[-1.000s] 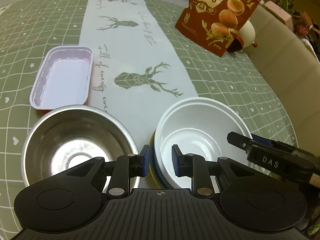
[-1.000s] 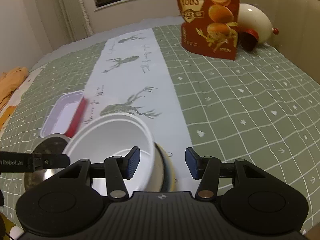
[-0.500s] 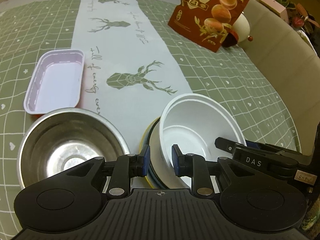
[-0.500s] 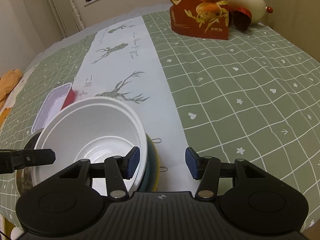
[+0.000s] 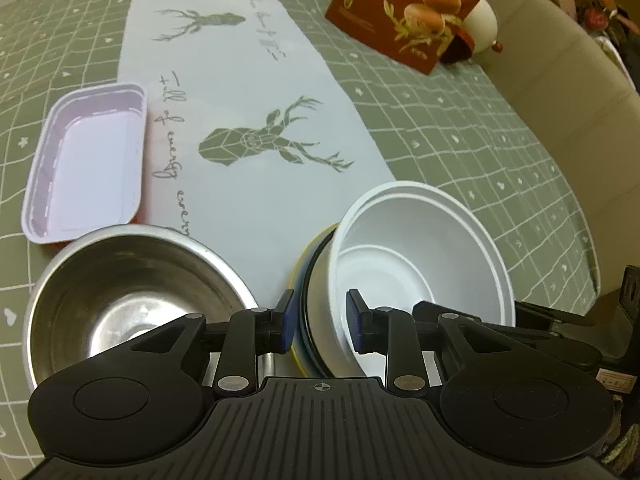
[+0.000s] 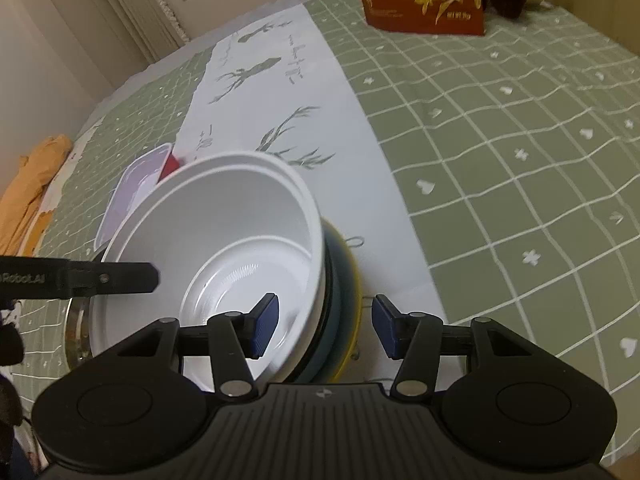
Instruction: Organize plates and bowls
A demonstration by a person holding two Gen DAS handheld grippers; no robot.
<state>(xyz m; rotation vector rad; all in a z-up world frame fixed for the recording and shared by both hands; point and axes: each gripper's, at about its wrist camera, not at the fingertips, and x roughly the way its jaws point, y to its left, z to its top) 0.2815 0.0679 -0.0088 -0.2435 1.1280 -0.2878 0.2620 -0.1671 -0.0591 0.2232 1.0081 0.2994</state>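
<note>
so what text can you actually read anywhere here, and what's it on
"RobotAI" on the left hand-held gripper's finger.
"NET WT" on the red snack bag; the weight is blurred.
Cursive script on the white table runner: only "of" is sure.

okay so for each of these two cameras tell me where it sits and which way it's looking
Left wrist: on the left gripper, looking down over its opening jaws, which straddle the white bowl rim; steel bowl beside.
Right wrist: on the right gripper, looking down over the same bowl's other rim; a left gripper finger shows.
Shared: white bowl, snack bag.
</note>
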